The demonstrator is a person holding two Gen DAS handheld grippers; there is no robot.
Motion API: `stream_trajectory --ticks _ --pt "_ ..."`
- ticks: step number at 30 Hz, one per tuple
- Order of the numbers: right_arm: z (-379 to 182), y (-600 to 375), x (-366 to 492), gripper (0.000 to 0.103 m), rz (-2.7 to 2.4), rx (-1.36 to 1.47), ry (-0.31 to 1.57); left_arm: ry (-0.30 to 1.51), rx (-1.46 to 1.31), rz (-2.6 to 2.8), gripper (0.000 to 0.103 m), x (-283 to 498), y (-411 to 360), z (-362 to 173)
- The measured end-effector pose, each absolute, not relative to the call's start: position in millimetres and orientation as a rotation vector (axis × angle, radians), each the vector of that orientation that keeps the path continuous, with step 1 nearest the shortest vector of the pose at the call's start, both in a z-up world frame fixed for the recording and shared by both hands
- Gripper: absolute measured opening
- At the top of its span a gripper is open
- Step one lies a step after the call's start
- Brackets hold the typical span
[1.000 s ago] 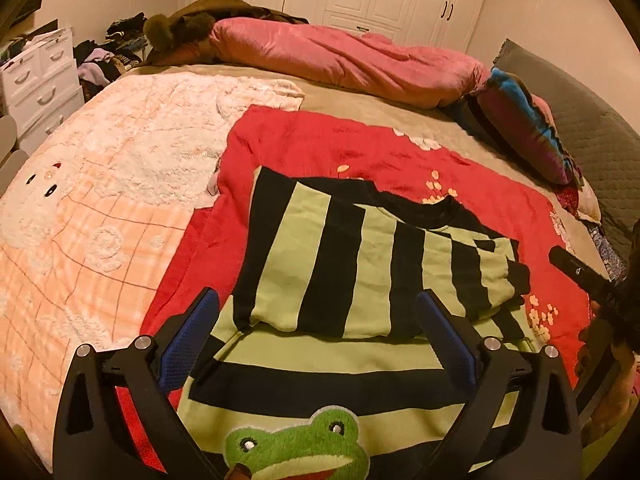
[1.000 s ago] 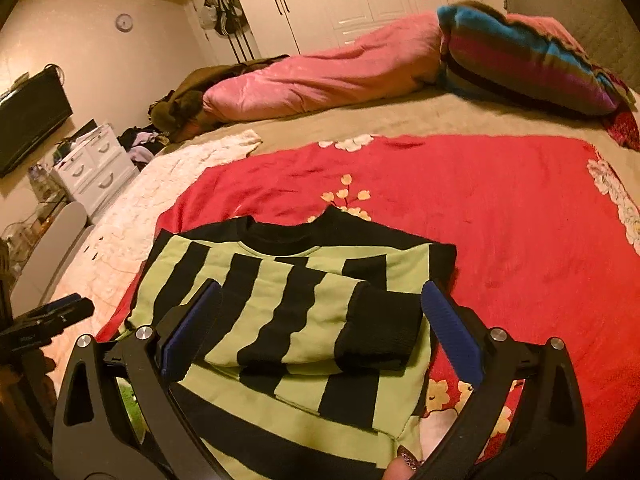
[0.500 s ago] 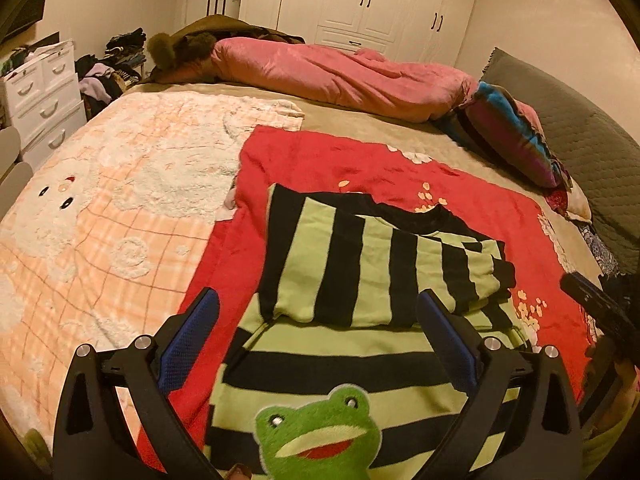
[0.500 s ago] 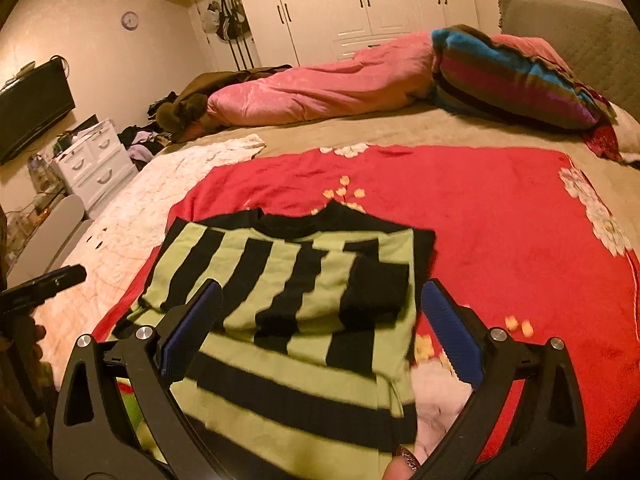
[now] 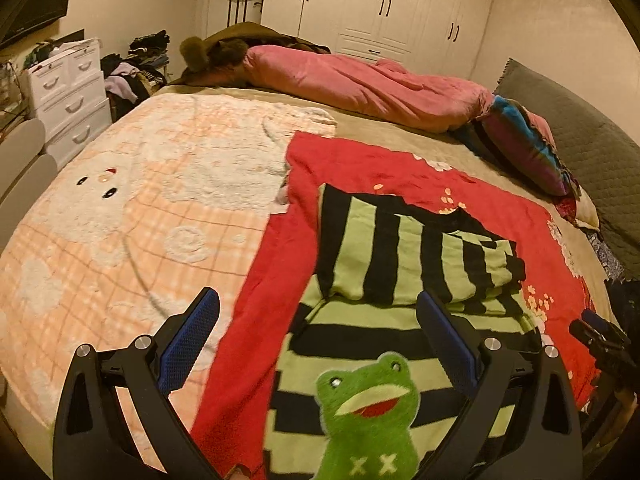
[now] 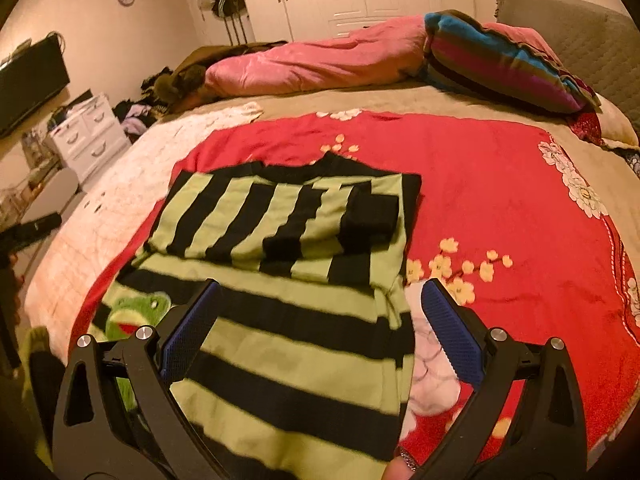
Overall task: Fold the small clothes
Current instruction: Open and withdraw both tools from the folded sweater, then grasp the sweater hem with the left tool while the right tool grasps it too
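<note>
Spread flat on the red floral blanket [image 6: 500, 184] lies the striped sweater [image 6: 288, 320], lime green with broad black bands. Its upper part is already folded: both sleeves are turned in across the chest, and a black cuff [image 6: 370, 218] rests on top near the right edge. A green frog patch [image 5: 370, 404] with a red mouth sits on the lower body of the sweater, close to the left gripper's camera.

The left gripper [image 5: 316, 334] hovers above the sweater's lower left part, jaws spread wide and holding nothing; one blue-padded finger [image 5: 188, 344] hangs over the peach checked blanket [image 5: 120, 240], the other over the stripes. The right gripper [image 6: 316, 330] hovers above the sweater's lower right part, jaws likewise wide apart and empty, one finger over the stripes and the other over the red blanket just off the sweater's edge. A fingertip shows at the bottom rim of the right view.

Beyond the sweater, a pink quilt [image 5: 360, 84] is bunched across the far side of the bed, with a striped multicoloured pillow [image 6: 500, 56] beside it. White wardrobe doors [image 5: 380, 4] line the back wall, and a white chest of drawers [image 5: 68, 92] stands left of the bed.
</note>
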State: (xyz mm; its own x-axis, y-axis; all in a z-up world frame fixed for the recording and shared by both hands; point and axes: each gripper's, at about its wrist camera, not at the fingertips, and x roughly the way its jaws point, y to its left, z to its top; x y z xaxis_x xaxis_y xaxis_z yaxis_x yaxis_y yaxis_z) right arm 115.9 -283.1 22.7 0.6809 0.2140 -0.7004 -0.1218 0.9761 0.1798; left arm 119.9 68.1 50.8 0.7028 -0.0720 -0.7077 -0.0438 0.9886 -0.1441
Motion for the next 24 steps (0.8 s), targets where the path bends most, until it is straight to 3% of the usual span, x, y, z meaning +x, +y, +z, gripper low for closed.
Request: stream_trajectory --ticks 24 --pt "-16.5 -263.1 31.7 0.094 0.161 0.071 1.000 0.954 -0.101 -0.029 0.098 51.5 78.4 -7.2"
